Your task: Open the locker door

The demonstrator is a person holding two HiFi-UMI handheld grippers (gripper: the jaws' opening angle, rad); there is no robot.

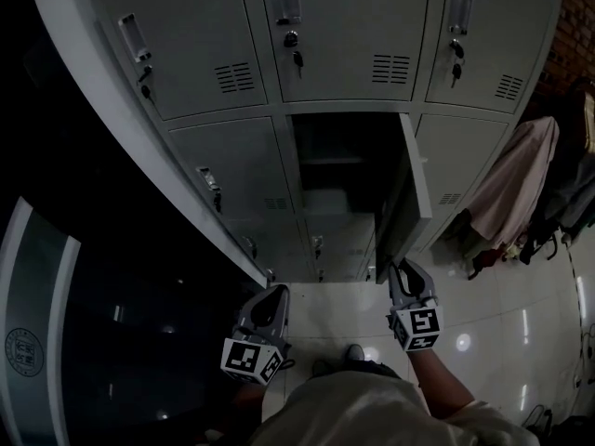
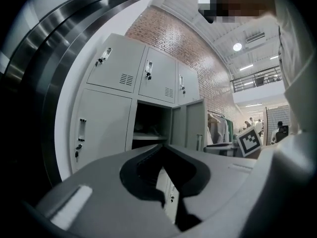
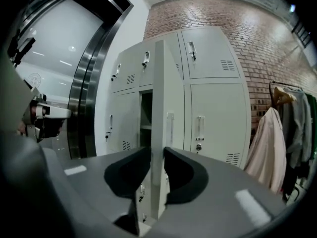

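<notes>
**Clerk:** First entry, nearest the person?

**Checker:** The left gripper [image 2: 163, 148]. Its jaws are closed tip to tip with nothing between them. It is held low, clear of the lockers, and is doing no work.

**Clerk:** Second entry?

**Checker:** The right gripper [image 3: 156, 156]. Its jaws are drawn in to a narrow slot and clamped on the free edge of the locker door [image 3: 161, 98], one pad on each face.

**Clerk:** Where does the door stand?

**Checker:** It belongs to the middle column, second row of the locker bank [image 1: 214, 26]. It stands swung well out toward the person and is seen edge-on in the right gripper view. The hinges are on the right side of its compartment [image 1: 339, 170]. The compartment is open and one shelf shows, but it is too dark to tell what is inside.

**Clerk:** Handling notes?

**Checker:** By judgement, the door is thin painted sheet steel: stiff, light and free on its hinges.
- **Surface:** the smooth paint is probably slippery under the pads.
- **Best hold:** a firm pinch on the free edge, farthest from the hinge.
- **Other hold:** the recessed pull [image 3: 170, 128] on its face.
- **Effort:** little force should be needed, and the opening looks largely done.

**Clerk:** Beyond that?

**Checker:**
- The neighbouring doors are shut, and keys [image 1: 297, 60] hang in the upper locks.
- Below is the glossy tiled floor [image 1: 502, 314].
- Farther right, garments [image 1: 516, 179] hang on a rack.
- Behind everything is a brick wall [image 3: 257, 43].
</notes>
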